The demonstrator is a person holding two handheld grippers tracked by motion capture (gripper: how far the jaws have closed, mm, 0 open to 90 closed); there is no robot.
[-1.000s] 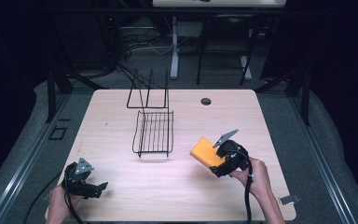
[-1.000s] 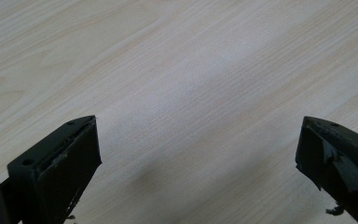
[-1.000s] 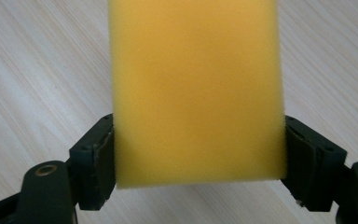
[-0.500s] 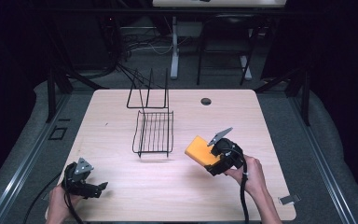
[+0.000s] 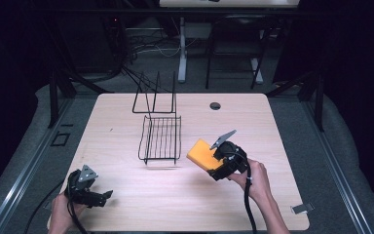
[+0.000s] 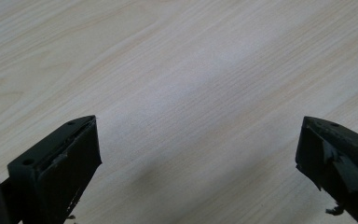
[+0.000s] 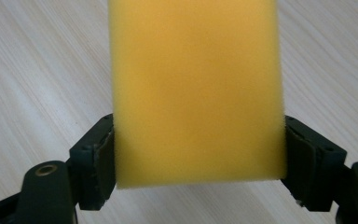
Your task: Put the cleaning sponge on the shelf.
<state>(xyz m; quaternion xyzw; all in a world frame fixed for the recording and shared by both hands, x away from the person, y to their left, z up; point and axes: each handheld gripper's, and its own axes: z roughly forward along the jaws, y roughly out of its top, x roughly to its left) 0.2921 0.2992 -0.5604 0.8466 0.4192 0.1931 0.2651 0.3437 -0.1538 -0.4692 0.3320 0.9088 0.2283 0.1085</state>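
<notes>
Now the sponge nears the rack

Clamped between the right gripper's [image 5: 213,157] jaws, the sponge [image 5: 202,154] has drifted from a second ago toward the rack [image 5: 160,139] just ahead, likely its destination. Well behind, the left gripper [image 5: 108,193] rests wide open, empty.

Black wire rack [image 5: 160,139] sitting mid-table [image 5: 126,112]; round grommet hole [image 5: 215,106] lying nr far edge; metal clip [image 5: 302,208] resting nr right corner.

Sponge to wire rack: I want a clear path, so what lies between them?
Nothing: in the high view, bare table lies between the yellow sponge, clamped in the right gripper, and the wire rack.
</notes>
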